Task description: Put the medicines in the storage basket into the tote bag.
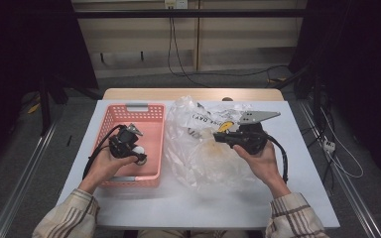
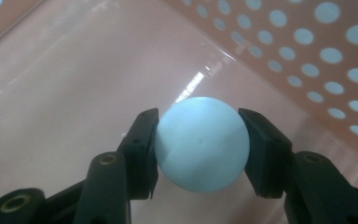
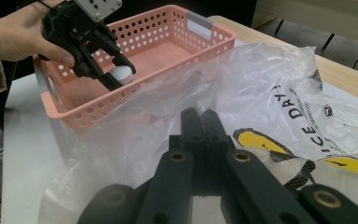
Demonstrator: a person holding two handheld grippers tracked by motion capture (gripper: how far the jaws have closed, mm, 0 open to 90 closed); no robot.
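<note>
- Pink plastic was what we saw first: a perforated basket [image 1: 155, 112] stood on the left half of the white table [image 1: 203, 203], and our left gripper [image 1: 138, 154] reached down into it.
- In the left gripper view, a pale ball [image 2: 201, 143] sat between the two black jaws, whose pads [image 2: 145, 149] touched it on either side; the ball hung just above the basket's glossy floor [image 2: 74, 93], with the dotted wall [image 2: 307, 51] behind it.
- The right gripper view showed the same grip from the side: the left gripper [image 3: 121, 77] held the white ball [image 3: 122, 74] inside the basket [image 3: 168, 28], near its front wall.
- Our left hand [image 1: 106, 166] wrapped the gripper's body, and its cable trailed off over the basket's left rim.
- A crumpled clear plastic bag [image 1: 203, 148], printed with black letters and a yellow mark, lay just beside the basket on its right, touching or nearly touching its side.
- Our right gripper [image 1: 217, 137] lay over that bag, pointing towards the basket; in its own view its jaws [image 3: 200, 135] were pressed together, and we could not tell whether a fold of the film was caught between them.
- Our right hand [image 1: 260, 156] held it from below, the grey three-cornered plate on top.
</note>
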